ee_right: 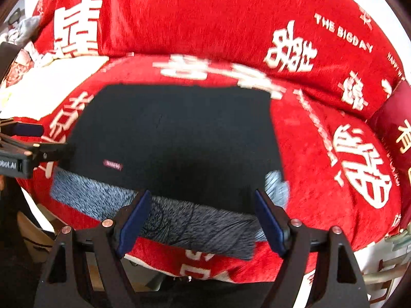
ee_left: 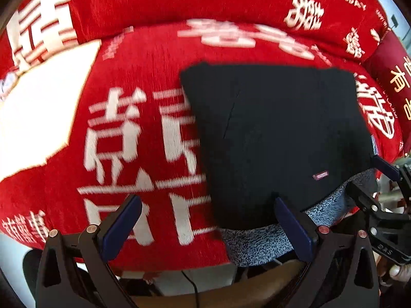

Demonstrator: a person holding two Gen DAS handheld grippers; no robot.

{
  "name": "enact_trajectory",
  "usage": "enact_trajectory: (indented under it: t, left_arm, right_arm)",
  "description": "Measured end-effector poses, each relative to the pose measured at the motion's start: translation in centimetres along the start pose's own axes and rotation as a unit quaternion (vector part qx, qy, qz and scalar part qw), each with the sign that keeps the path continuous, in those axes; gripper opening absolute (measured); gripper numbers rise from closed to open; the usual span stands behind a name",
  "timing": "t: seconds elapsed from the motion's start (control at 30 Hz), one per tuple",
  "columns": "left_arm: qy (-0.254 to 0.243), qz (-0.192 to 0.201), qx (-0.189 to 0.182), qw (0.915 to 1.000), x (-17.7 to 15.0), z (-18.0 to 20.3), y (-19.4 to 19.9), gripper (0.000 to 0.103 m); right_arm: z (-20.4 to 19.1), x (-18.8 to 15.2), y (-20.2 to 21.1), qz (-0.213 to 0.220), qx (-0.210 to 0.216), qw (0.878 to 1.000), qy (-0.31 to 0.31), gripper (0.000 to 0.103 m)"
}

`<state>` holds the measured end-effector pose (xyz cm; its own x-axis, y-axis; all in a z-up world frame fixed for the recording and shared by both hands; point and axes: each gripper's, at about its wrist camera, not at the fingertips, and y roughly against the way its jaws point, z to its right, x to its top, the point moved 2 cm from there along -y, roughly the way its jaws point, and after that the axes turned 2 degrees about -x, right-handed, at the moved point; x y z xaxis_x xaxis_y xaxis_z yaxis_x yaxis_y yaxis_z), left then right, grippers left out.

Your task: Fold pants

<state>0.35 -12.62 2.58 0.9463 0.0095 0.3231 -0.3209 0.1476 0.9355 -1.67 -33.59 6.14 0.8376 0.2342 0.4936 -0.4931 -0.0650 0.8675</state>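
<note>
Black pants [ee_left: 269, 128] [ee_right: 179, 141] lie folded into a rough rectangle on a red sofa cover [ee_left: 143, 59] [ee_right: 308, 154]. Their grey fleece lining [ee_left: 257, 243] [ee_right: 192, 223] shows along the near edge, and a small pink label [ee_left: 320, 175] [ee_right: 112, 165] sits near it. My left gripper [ee_left: 205, 208] is open over the pants' left near corner, its right finger at the fabric edge. My right gripper [ee_right: 203, 202] is open above the lining strip, pressing on nothing. Each gripper also shows at the side of the other's view.
The sofa cover carries large white characters, and its backrest [ee_right: 205, 25] rises behind the pants. A bright white flat thing [ee_left: 38, 115] [ee_right: 51, 84] lies to the left. A dark red cushion [ee_left: 390, 69] [ee_right: 395, 118] stands at the right. The seat's front edge is just below the grippers.
</note>
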Motion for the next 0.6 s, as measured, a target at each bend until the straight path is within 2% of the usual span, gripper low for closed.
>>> enact_trajectory:
  t: [0.03,0.1,0.17,0.23,0.33,0.43,0.53,0.6]
  left_arm:
    - [0.007,-0.003,-0.007,0.9999,-0.1,-0.2,-0.1,0.103]
    - [0.009,0.005,-0.006,0.9999,0.0,-0.3,0.5,0.103]
    - [0.003,0.026,-0.002,0.9997,0.1,-0.1,1.5,0.103]
    - [0.005,0.036,-0.025,0.9990,0.4,-0.1,2.0,0.103]
    - [0.011,0.017,-0.056,0.9982,1.1,0.6,1.0,0.103]
    - [0.001,-0.006,-0.051,0.9987,1.2,1.7,-0.7,0.103]
    - [-0.002,-0.014,-0.045,0.9989,1.1,2.3,-1.7,0.103]
    - [-0.003,-0.014,-0.048,0.9988,1.2,2.4,-1.7,0.103]
  right_arm:
    - [0.1,-0.2,-0.5,-0.009,0.002,1.000,-0.006,0.083]
    - [0.2,-0.3,0.0,0.000,0.006,1.000,-0.011,0.084]
    - [0.5,0.1,1.2,0.015,-0.002,1.000,-0.008,0.084]
    - [0.9,1.1,2.6,0.042,-0.001,0.999,-0.009,0.084]
    - [1.5,3.6,3.1,0.070,0.012,0.997,-0.011,0.084]
    - [1.6,6.9,1.6,0.080,0.012,0.997,-0.002,0.084]
    - [1.9,9.8,-1.5,0.062,0.019,0.998,-0.010,0.084]
    - [2.4,10.8,-4.6,0.022,0.027,0.999,-0.026,0.085]
